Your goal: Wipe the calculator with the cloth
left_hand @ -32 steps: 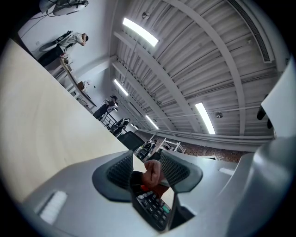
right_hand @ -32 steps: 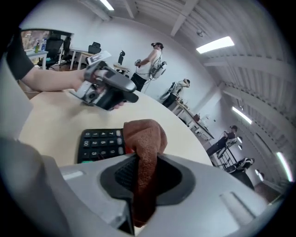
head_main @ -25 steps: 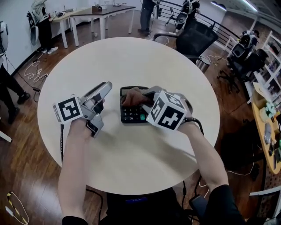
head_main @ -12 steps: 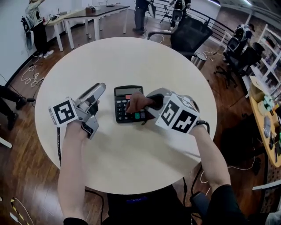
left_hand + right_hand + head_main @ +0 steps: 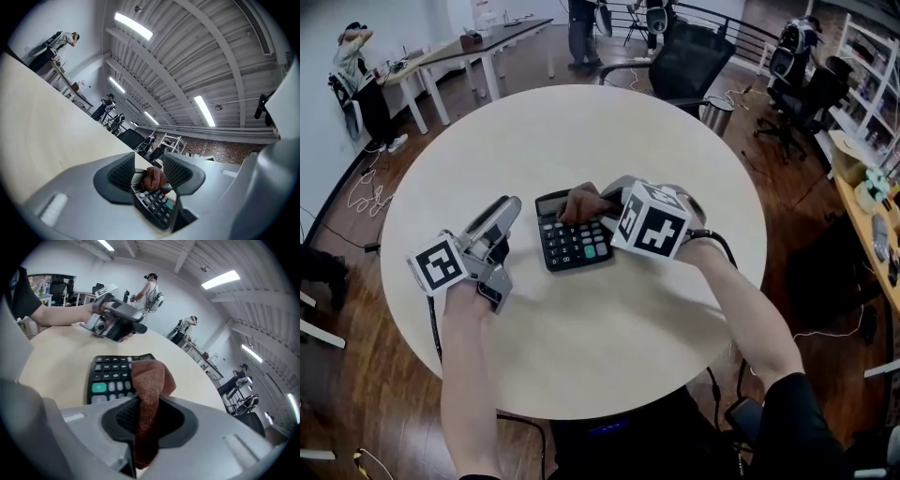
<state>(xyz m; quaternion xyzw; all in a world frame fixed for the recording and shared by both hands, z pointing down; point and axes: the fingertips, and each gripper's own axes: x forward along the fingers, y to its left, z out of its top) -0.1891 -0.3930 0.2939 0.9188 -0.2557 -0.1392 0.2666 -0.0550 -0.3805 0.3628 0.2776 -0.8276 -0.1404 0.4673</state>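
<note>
Clamped on the cloth point(image 5: 579, 202), the right gripper point(image 5: 596, 210) has slid from the calculator's point(image 5: 570, 247) keys up to its display end, mid-table point(image 5: 581, 131). The left gripper point(image 5: 508, 210) sits alongside, jaws apart and empty. The cloth hides part of the display.

Grey left gripper point(image 5: 507, 205) and right gripper point(image 5: 602, 195), black-and-white marker cubes point(image 5: 652, 223), black sleeve point(image 5: 798, 427), black cable point(image 5: 715, 241)

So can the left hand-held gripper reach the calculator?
Probably yes: the left hand-held gripper, open and empty, faces the calculator with only table between; the right hand-held gripper holds the cloth at its display end.
</note>
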